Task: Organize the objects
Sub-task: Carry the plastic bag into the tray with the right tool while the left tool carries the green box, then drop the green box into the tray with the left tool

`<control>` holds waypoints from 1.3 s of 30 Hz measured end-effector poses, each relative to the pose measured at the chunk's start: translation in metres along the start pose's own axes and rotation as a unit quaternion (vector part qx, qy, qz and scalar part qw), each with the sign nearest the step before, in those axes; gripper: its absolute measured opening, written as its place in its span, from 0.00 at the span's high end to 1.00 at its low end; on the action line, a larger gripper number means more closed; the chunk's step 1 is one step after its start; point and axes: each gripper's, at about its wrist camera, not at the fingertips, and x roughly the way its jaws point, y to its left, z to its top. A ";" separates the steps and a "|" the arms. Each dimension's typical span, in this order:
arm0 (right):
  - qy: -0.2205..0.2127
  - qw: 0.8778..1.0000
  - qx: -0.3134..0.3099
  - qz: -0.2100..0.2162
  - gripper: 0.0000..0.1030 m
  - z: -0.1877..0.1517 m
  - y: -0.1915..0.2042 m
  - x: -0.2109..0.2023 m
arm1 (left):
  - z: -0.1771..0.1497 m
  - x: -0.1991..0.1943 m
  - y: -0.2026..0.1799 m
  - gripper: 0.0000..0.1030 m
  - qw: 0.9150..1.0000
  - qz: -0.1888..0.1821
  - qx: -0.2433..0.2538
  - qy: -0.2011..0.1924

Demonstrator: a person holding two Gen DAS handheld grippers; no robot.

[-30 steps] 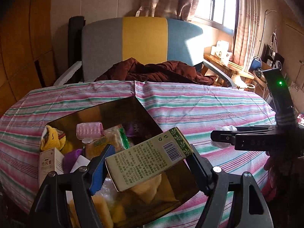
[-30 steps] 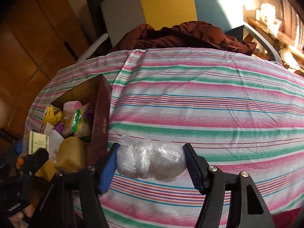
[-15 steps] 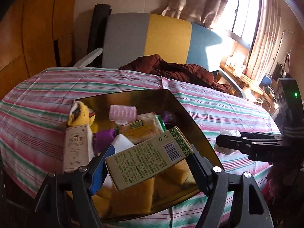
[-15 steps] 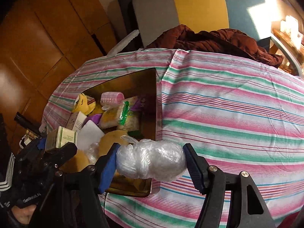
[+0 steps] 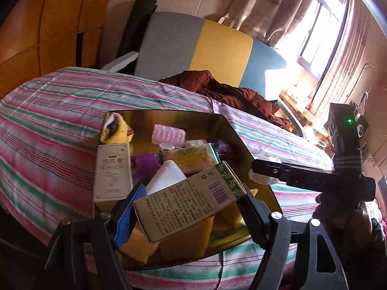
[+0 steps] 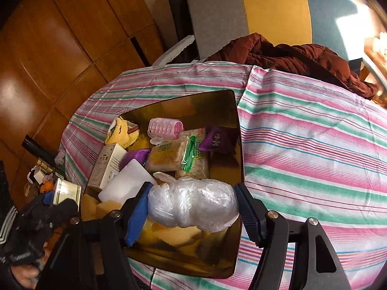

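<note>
A pink, green and white striped tablecloth [image 5: 60, 111] is spread over the table. Behind it, a grey, yellow and blue panelled chair back [image 5: 212, 48] is seen, with a crumpled dark red quilted jacket [image 6: 290, 55] heaped on the seat. Beige patterned curtains [image 5: 251, 9] are hung beside a sunlit window [image 5: 321, 24]. Orange-brown wooden wall panels [image 6: 60, 43] are lined along the left.

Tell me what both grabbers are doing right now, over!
Left gripper clamps green carton. Right gripper around plastic bundle, jaws just easing open. Both above the full gold box. Nothing blocking.
</note>
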 end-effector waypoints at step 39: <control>-0.009 0.997 -0.004 -0.070 0.02 -0.031 -0.009 -0.001 | 0.025 0.069 -0.014 0.15 0.998 0.038 -0.017 0.037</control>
